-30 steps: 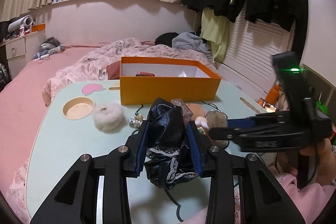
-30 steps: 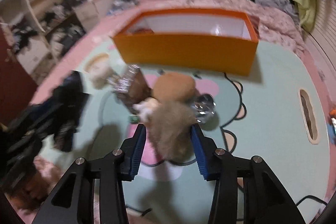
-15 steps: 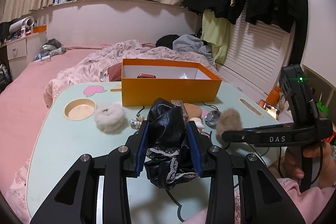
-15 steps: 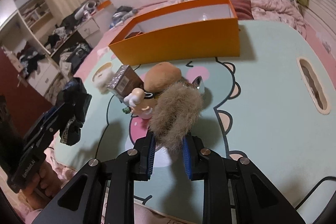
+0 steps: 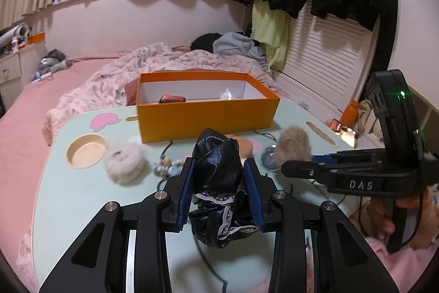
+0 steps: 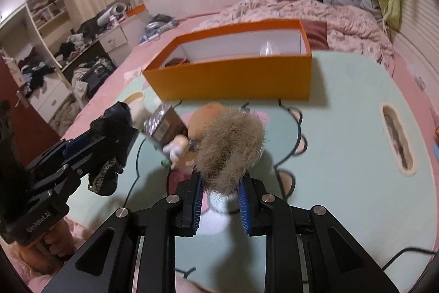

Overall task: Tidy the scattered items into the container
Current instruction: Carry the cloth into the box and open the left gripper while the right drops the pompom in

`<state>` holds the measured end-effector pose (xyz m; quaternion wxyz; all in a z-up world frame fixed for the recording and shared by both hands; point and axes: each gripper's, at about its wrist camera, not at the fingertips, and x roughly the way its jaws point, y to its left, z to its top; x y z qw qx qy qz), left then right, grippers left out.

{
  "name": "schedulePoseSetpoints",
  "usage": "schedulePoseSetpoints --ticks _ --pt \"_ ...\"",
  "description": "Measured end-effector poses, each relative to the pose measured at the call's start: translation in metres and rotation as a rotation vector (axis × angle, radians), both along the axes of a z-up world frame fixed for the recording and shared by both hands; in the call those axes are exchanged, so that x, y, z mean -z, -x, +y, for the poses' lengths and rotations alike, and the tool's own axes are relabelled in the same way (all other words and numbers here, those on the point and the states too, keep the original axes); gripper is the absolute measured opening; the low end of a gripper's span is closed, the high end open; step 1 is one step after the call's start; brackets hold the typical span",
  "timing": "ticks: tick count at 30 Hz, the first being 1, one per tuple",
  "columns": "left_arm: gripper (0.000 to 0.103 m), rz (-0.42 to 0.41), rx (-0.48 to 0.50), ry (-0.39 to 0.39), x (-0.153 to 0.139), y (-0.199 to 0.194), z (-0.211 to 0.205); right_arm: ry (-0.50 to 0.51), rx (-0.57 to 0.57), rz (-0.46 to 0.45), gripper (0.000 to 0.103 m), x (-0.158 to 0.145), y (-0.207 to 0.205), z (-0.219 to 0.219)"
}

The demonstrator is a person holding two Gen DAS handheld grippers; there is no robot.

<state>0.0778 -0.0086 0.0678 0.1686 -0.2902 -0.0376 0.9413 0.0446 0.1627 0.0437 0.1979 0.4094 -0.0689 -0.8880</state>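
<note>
An orange box (image 5: 208, 117) (image 6: 233, 76) stands at the far side of the pale green table (image 5: 76, 194), with a red item and a clear item inside. My left gripper (image 5: 218, 175) is shut on a crumpled black lace-trimmed cloth (image 5: 219, 177), held above the table. To its right, my right gripper (image 6: 221, 192) (image 5: 288, 168) is shut on a brown fur pompom (image 6: 230, 150) (image 5: 293, 146), lifted off the table. On the table lie a white fluffy pompom (image 5: 124, 165), a small brown box (image 6: 167, 127), a tan round plush (image 6: 205, 114) and a little figurine (image 6: 178, 148).
A round cup recess (image 5: 86, 150) sits at the table's left, a slot recess (image 6: 397, 144) at its right. A silvery round item (image 5: 270, 157) lies by the pompom. A cable runs over the table. A pink bed (image 5: 90, 78) lies behind, and a person's hand (image 5: 395, 213) grips the right handle.
The right gripper's jaws closed on the brown fur pompom and lifted it off the table. The left gripper with the black cloth moved slightly nearer the box.
</note>
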Motion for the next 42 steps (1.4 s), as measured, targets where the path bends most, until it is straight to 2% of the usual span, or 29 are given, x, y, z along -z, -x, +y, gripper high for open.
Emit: schedulePoseSetpoints --ticks 7,15,24,30,31,33,34,35,38,42 --pt "0.037 -0.016 0.008 -0.060 -0.029 0.048 -0.009 -0.013 0.021 0.039 0.022 -0.022 0.032 0.006" --pt "0.037 -0.051 0.005 -0.041 -0.046 0.117 -0.011 -0.034 0.051 0.086 0.022 -0.053 0.088 0.017" --pt "0.037 -0.145 0.001 -0.056 -0.030 0.180 -0.012 -0.045 0.026 0.040 0.022 -0.046 0.149 0.000" --pt "0.038 -0.168 -0.001 -0.062 -0.020 0.200 -0.008 -0.031 0.011 0.010 0.023 -0.034 0.172 -0.014" --pt "0.040 -0.172 -0.007 -0.057 -0.019 0.203 -0.007 -0.031 0.014 0.014 0.026 -0.034 0.174 -0.015" --pt "0.051 -0.179 -0.028 -0.028 -0.016 0.206 -0.005 -0.026 0.028 0.029 0.032 -0.034 0.176 -0.015" --pt "0.054 -0.175 -0.040 -0.015 -0.015 0.206 -0.004 -0.022 0.041 0.032 0.044 -0.034 0.176 -0.014" --pt "0.058 -0.167 -0.052 -0.005 -0.015 0.205 -0.004 -0.016 0.060 0.037 0.052 -0.034 0.175 -0.011" --pt "0.069 -0.163 -0.073 0.001 -0.015 0.202 -0.006 0.019 0.083 0.040 0.054 -0.033 0.172 -0.004" --pt "0.069 -0.164 -0.071 -0.015 -0.018 0.193 -0.008 0.038 0.100 0.040 0.054 -0.037 0.163 0.002"
